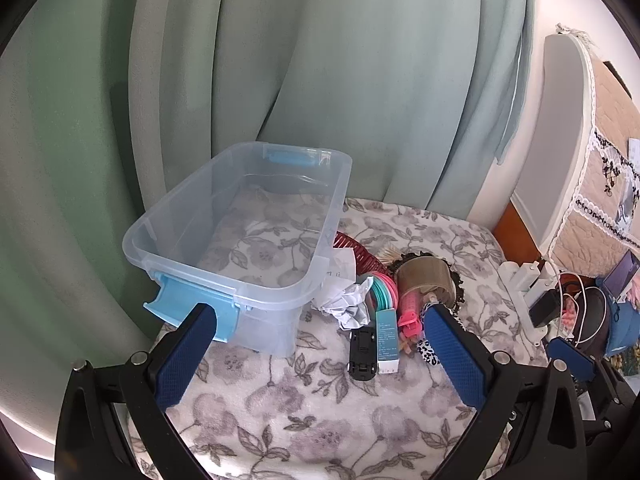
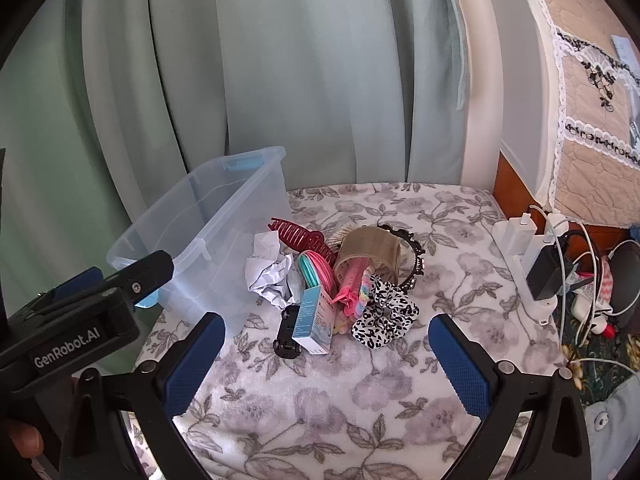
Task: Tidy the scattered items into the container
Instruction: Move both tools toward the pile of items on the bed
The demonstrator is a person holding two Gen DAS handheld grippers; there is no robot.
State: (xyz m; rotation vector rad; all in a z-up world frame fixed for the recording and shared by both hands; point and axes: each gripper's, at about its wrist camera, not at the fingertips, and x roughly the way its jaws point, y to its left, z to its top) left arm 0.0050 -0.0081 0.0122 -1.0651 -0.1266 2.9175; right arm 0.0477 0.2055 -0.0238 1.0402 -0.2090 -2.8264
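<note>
A: What is the surface, and what room is it?

B: A floral blanket covers the surface. Behind it hang green curtains. On the right side stand a white power strip with chargers and cables, and a cloth with lace trim.

A: Where is the container?

B: The clear bin with blue latches stands on the blanket at the left, near the curtains. Nothing lies inside it. The items are in a pile just beside its right wall: crumpled paper, a red hair claw, a tape roll, a teal box, a black toy car, a pink clip and a leopard scrunchie.

A: And the grippers?

B: The left gripper is wide open and holds nothing; its left finger appears in front of the bin's near latch, but I cannot tell if it touches. The right gripper is also wide open and empty, above the blanket, near the pile.
</note>
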